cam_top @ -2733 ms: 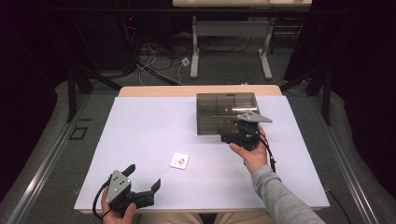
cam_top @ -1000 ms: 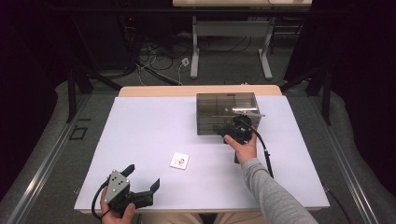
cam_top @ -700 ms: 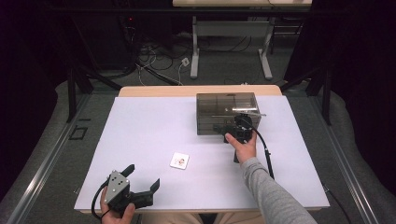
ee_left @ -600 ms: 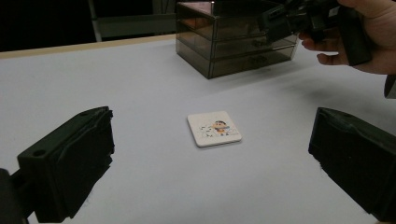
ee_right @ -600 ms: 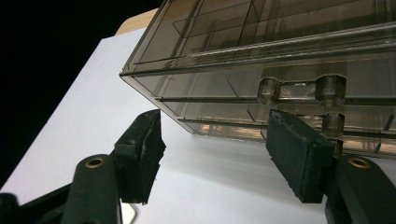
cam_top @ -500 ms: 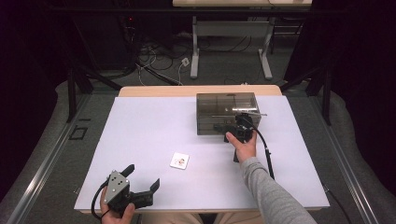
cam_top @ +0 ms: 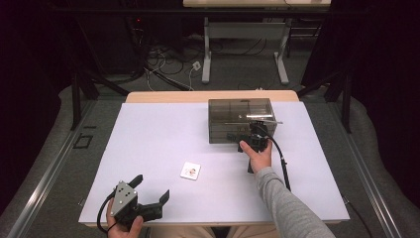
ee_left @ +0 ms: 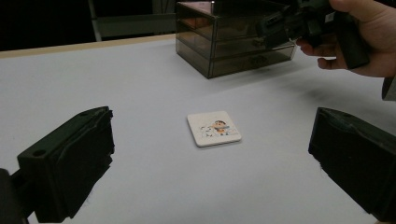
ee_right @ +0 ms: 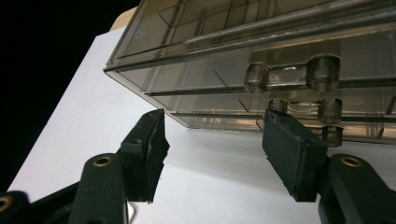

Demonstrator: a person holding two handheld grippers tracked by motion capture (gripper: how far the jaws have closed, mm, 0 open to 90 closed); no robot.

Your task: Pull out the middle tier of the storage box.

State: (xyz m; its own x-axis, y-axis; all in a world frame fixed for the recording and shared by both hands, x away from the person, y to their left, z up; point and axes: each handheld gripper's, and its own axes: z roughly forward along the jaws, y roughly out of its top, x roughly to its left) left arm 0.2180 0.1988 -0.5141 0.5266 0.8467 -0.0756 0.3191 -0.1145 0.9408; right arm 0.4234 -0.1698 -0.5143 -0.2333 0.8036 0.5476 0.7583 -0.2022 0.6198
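A smoky clear drawer box [cam_top: 240, 116] stands at the back right of the white table [cam_top: 148, 134]. My right gripper [cam_top: 243, 136] is held against its front, low near the table. In the right gripper view the drawer fronts [ee_right: 233, 42] and their round handles [ee_right: 289, 74] fill the top, and the right gripper [ee_right: 215, 123] is open. Its jaws have just been closing a little, with nothing pressed between them. A small white picture card [cam_top: 190, 170] lies flat mid-table. My left gripper [cam_top: 151, 187] rests open at the front left, with the card [ee_left: 214, 128] ahead of it.
The right gripper's cable [cam_top: 282, 163] trails along the table beside the forearm. A wooden edge [cam_top: 163, 96] borders the table's back. Behind it are floor cables [cam_top: 163, 59] and the legs of another table [cam_top: 208, 44].
The right gripper has shifted slightly left and closer to the front of the drawer box, and its jaws have narrowed. The left gripper and the card have not moved.
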